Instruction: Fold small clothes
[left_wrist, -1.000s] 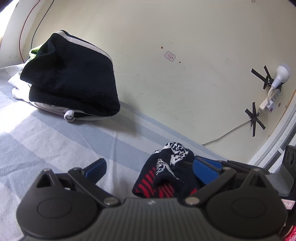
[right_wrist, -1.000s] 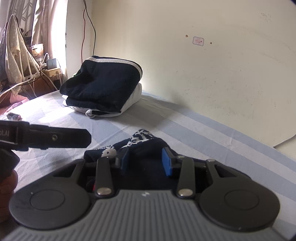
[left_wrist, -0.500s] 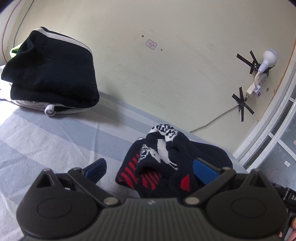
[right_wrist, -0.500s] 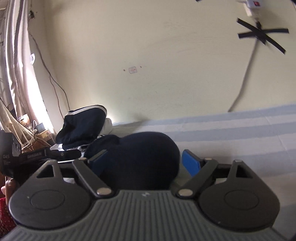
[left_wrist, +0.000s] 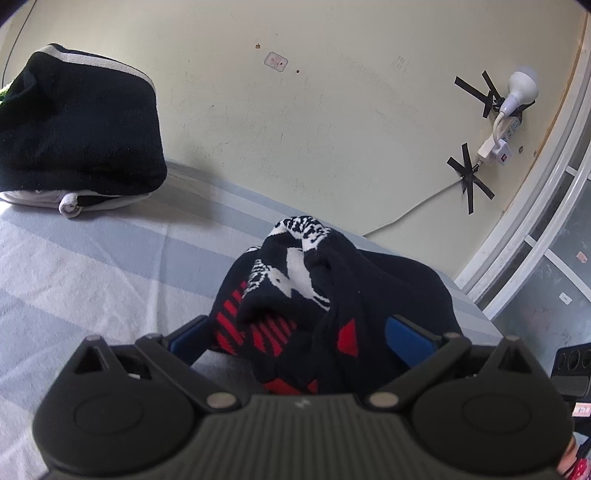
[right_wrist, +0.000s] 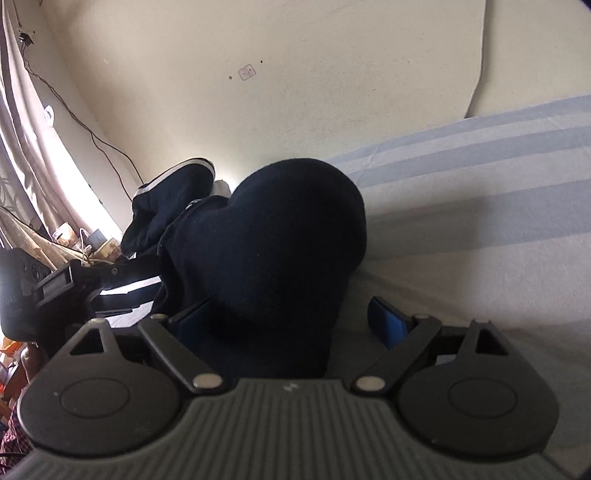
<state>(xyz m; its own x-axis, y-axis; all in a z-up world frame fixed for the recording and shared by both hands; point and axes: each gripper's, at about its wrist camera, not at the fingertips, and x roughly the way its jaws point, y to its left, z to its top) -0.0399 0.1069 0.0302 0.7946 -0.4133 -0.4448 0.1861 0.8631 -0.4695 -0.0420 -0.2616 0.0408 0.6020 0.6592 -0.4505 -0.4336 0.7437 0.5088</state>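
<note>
A small dark navy knit garment (left_wrist: 325, 295) with red and white pattern lies bunched on the striped bed sheet (left_wrist: 74, 273). My left gripper (left_wrist: 299, 336) is open, its blue fingers on either side of the patterned end. In the right wrist view the same garment (right_wrist: 273, 243) shows as a plain dark mound, and my right gripper (right_wrist: 288, 317) is open around its near end. Whether the pads touch the cloth is hidden by the fabric.
A stack of folded dark and white clothes (left_wrist: 74, 125) sits at the back left against the cream wall; it also shows in the right wrist view (right_wrist: 170, 195). A taped power strip and cable (left_wrist: 495, 144) hang on the wall. A window frame (left_wrist: 535, 240) is at right.
My right gripper opened from nearly shut and swung round to face the garment from the other side. Both grippers have moved in closer, with the garment now between the fingers of each.
</note>
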